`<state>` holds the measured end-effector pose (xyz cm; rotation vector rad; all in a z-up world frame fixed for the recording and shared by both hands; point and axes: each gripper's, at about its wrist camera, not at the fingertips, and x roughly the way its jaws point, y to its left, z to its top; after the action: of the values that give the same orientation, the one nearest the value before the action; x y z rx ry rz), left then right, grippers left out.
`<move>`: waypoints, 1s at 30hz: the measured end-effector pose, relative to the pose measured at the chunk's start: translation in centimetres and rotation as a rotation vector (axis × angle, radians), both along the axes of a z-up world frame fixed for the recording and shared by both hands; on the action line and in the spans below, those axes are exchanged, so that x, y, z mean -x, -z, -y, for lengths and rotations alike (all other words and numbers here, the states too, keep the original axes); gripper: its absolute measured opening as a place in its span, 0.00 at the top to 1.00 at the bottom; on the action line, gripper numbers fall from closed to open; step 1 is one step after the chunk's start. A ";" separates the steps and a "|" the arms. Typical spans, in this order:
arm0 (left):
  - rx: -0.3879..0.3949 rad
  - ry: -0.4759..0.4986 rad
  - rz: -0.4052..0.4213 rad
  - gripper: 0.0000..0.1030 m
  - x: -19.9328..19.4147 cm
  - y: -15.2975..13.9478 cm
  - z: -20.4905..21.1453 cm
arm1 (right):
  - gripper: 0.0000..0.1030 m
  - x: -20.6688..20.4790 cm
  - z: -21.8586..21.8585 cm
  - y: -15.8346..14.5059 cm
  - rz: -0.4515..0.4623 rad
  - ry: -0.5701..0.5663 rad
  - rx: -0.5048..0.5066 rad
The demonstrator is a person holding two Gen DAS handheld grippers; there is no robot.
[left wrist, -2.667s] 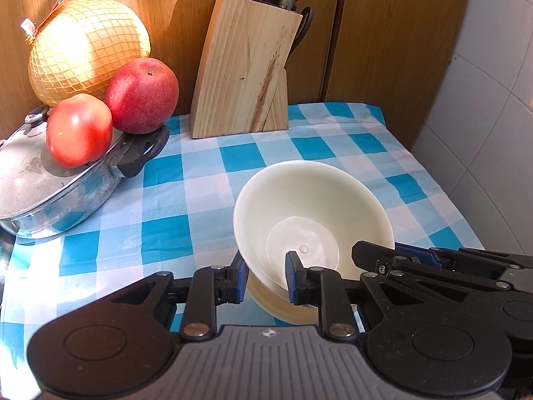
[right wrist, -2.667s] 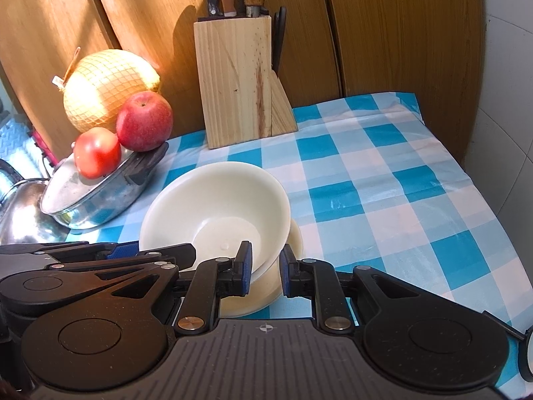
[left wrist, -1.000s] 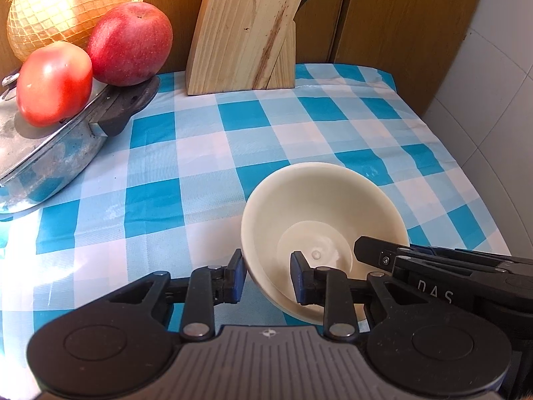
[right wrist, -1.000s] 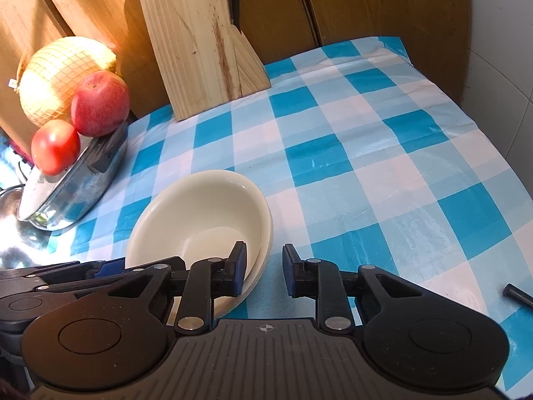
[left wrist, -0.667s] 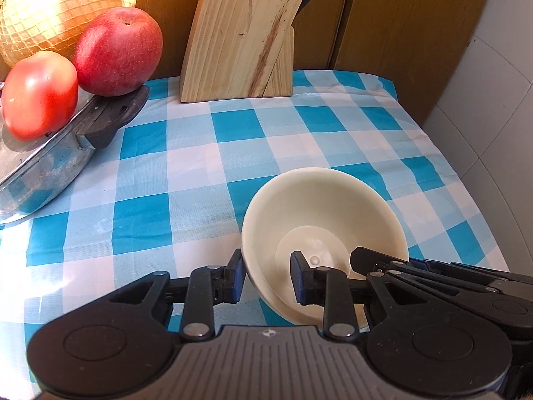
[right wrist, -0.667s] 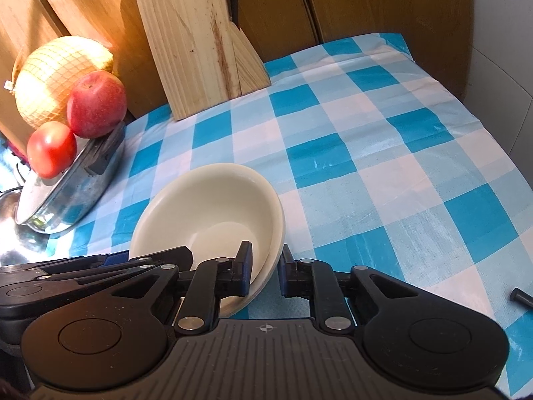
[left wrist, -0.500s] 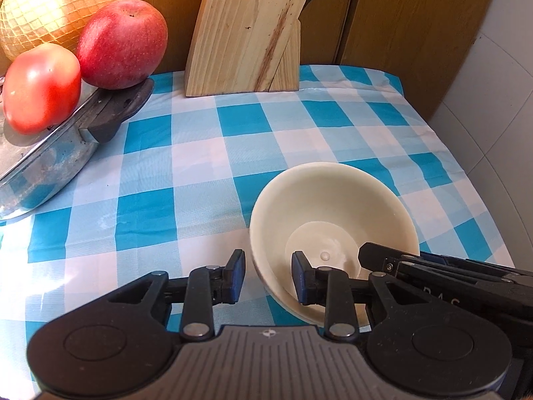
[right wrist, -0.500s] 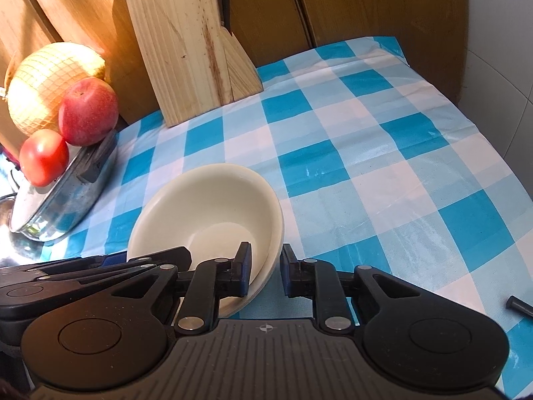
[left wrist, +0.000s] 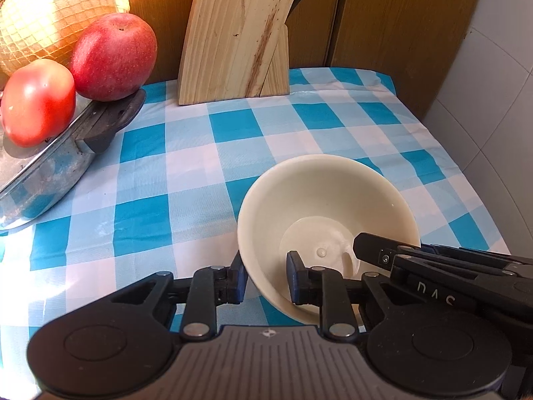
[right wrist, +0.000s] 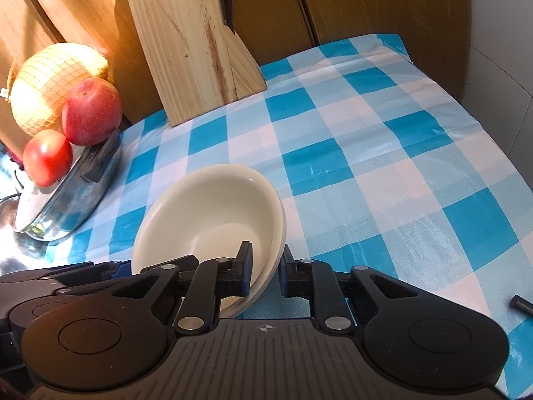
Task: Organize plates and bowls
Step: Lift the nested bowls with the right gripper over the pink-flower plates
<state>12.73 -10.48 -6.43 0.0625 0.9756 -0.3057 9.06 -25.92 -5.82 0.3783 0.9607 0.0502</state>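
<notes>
— Two grippers on one cream-coloured round ceramic bowl (left wrist: 319,200), if I see right?

— Yes. The left gripper (left wrist: 265,275) has the bowl's near-left rim between its blue pads and its jaws are closing on it. The right gripper (right wrist: 265,266) is closing too, on the rim at about three o'clock of the bowl (right wrist: 213,206). In the right view there looks to be a second cream rim just under the first; whether that is a plate or another bowl I cannot tell.

— Where does it sit?

— Tilted, over the blue-and-white checked tablecloth (right wrist: 383,166), at the near edge. I cannot tell if its base touches the cloth.

— And the rest?

— At twelve o'clock from the bowl stands a pale wooden knife block (left wrist: 236,33) against the brown wooden wall. Round at ten o'clock a lidded steel pan (left wrist: 50,173) carries a red tomato (left wrist: 36,101) and a red apple (left wrist: 113,56), with a yellow netted melon (left wrist: 56,16) behind.
</notes>
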 end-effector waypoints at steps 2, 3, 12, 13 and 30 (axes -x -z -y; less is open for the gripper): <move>0.002 0.000 0.022 0.83 0.3 -0.7 -0.1 | 0.79 0.3 0.0 -0.7 0.025 0.000 0.006; 0.007 -0.001 0.029 0.83 0.4 -1.0 -0.2 | 0.79 0.3 0.0 -0.9 0.035 0.000 0.007; 0.048 -0.010 0.110 0.83 2.8 -4.3 -1.3 | 0.79 1.6 -0.4 -4.1 0.133 -0.008 0.016; 0.052 -0.011 0.124 0.83 3.3 -4.8 -1.5 | 0.79 1.8 -0.4 -4.5 0.142 -0.011 0.016; 0.097 -0.039 0.211 0.81 8.9 -7.9 -3.9 | 0.79 7.3 -2.2 -8.4 0.280 -0.053 0.012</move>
<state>3.85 -6.55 1.44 -0.0128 0.7505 -0.3041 1.75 -23.71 2.60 0.3246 0.6938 0.1417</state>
